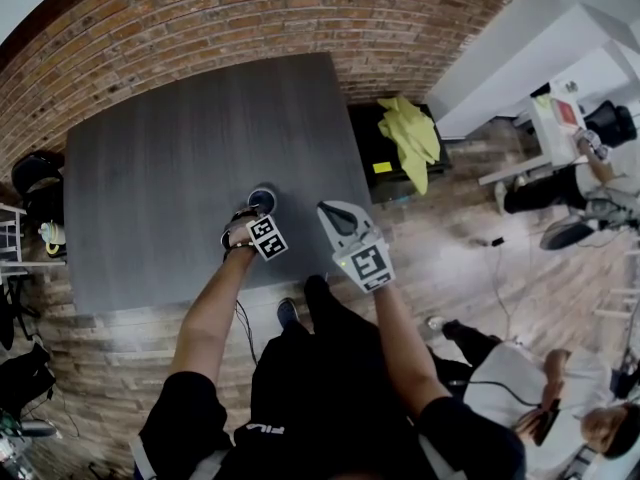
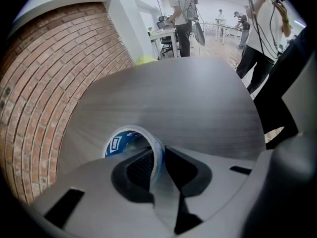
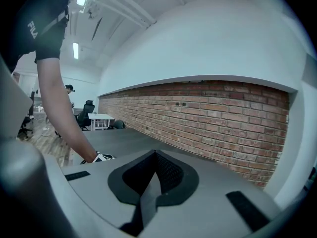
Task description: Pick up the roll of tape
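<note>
A roll of tape with a blue and white core lies on the dark grey table near its front edge. My left gripper points steeply down onto it. In the left gripper view the roll has its near wall between the two pads, and the left gripper is shut on that wall. My right gripper hovers just off the table's front right corner, shut and holding nothing. In the right gripper view its pads meet, with the table beyond them.
A brick wall runs behind the table. A black box with a yellow cloth on it stands to the table's right. A black chair is at the left. People sit and stand at the right.
</note>
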Tool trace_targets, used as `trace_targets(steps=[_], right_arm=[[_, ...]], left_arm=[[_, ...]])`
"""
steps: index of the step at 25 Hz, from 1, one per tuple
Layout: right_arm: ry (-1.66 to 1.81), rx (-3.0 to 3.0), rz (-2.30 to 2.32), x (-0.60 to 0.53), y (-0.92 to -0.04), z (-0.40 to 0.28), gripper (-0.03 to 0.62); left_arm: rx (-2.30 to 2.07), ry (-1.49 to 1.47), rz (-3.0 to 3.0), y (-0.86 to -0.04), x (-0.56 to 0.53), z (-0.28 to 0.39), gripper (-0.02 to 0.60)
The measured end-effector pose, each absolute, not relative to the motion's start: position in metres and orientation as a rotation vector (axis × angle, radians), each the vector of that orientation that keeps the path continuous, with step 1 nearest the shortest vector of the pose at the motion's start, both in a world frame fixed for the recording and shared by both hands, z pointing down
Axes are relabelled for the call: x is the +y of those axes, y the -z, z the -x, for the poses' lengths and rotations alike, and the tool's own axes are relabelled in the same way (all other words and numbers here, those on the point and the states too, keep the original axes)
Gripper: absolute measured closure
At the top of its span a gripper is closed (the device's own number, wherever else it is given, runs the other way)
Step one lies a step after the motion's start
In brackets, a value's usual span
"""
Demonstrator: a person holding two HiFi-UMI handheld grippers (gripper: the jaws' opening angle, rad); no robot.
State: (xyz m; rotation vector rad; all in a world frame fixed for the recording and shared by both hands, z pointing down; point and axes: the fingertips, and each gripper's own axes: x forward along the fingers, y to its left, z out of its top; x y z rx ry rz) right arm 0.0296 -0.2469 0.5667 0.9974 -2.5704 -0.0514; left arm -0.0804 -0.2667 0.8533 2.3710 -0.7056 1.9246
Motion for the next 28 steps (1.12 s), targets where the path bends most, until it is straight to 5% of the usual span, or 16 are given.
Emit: trace_targets(steps=[28], right_arm=[[0.124,-2.583,-1.027,-0.25,-0.546,-0.027,0.588]], left_arm=[[-1.395,-1.226,-2.551,-0.722,-0.295,0.116,0.535]])
